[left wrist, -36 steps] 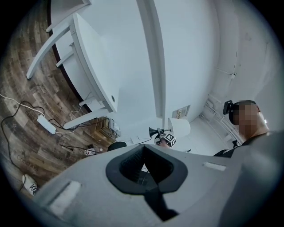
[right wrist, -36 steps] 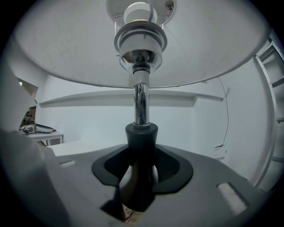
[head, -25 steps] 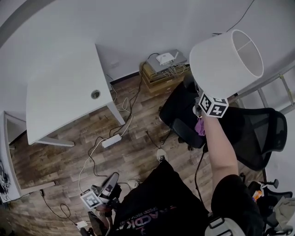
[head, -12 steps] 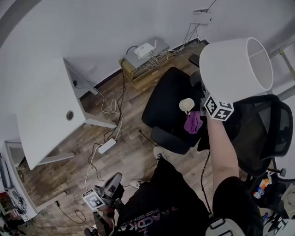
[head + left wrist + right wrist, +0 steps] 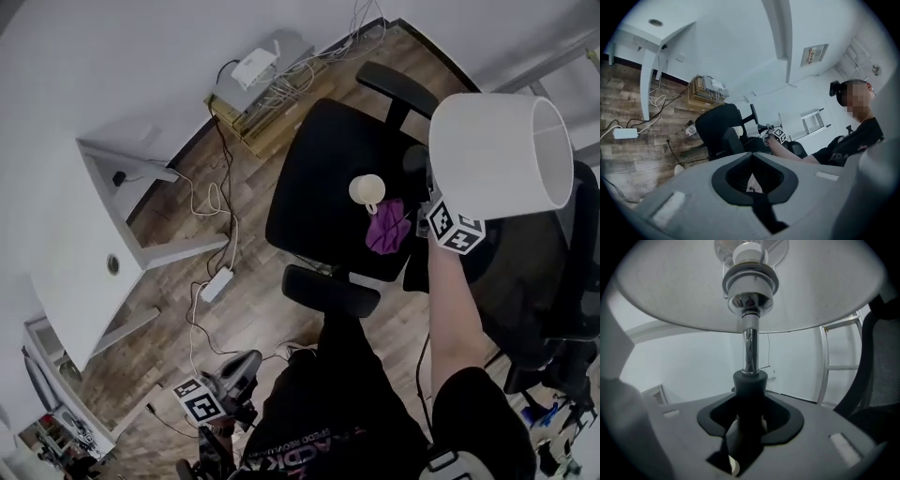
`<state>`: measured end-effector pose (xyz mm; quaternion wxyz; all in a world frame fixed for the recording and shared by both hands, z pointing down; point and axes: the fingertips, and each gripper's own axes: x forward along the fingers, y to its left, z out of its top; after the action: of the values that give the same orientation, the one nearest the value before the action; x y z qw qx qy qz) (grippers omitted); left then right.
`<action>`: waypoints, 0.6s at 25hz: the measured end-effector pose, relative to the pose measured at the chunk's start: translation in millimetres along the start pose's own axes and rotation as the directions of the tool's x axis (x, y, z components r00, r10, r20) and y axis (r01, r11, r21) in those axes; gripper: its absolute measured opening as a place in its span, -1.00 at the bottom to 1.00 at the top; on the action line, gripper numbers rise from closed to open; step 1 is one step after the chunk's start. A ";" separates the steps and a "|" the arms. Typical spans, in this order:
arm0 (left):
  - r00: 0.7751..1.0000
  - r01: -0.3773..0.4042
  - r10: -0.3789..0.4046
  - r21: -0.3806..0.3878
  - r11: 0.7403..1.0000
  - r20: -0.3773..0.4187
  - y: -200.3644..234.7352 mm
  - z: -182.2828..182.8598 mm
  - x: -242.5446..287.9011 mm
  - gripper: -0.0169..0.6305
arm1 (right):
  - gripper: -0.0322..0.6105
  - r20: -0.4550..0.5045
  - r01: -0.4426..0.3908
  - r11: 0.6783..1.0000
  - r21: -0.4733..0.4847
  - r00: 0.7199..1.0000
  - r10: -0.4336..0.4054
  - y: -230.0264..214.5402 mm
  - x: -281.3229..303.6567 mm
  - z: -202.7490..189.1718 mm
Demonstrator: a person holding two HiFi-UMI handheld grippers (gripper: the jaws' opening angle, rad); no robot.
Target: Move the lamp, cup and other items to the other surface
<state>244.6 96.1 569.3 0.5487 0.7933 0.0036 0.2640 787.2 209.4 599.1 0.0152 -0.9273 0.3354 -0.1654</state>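
A lamp with a white drum shade (image 5: 502, 155) is held up in the air at the right of the head view. My right gripper (image 5: 441, 214), with its marker cube, is shut on the lamp. In the right gripper view the lamp's black collar (image 5: 750, 386) sits between the jaws of my right gripper (image 5: 747, 423), with the chrome stem (image 5: 749, 350) rising into the shade (image 5: 693, 291). A cream cup (image 5: 367, 190) and a purple cloth (image 5: 387, 225) lie on a black office chair seat (image 5: 314, 178). My left gripper (image 5: 240, 361) hangs low by the person's leg, shut and empty.
A white desk (image 5: 66, 234) stands at the left, with a power strip (image 5: 217, 283) and cables on the wood floor. A box with a router (image 5: 255, 77) sits by the wall. A second mesh chair (image 5: 544, 291) and a ladder (image 5: 839, 362) are at the right.
The lamp, still gripped, has been carried away from the white desk to a spot beside the chair seat. The cup and purple cloth have come fully into view. The left gripper stays low.
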 end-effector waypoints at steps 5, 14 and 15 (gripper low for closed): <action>0.990 -0.051 0.047 -0.029 0.998 -0.131 12.3 -7.5 13.5 -0.96 | -0.41 -0.055 0.054 0.997 0.056 0.997 -0.051 -25.6 3.3 -55.3; 0.971 -0.110 0.093 -0.065 0.992 -0.218 33.9 -18.0 41.5 -0.96 | -0.41 -0.092 0.121 0.986 0.113 0.990 -0.111 -58.4 39.1 -141.3; 0.970 -0.111 0.093 -0.067 0.992 -0.225 35.8 -19.4 45.4 -0.96 | -0.41 -0.099 0.127 0.986 0.111 0.988 -0.116 -61.1 44.0 -150.8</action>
<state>265.3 112.1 624.3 0.5616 0.7355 0.0133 0.3786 808.8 241.6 763.2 0.0438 -0.9349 0.2684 -0.2281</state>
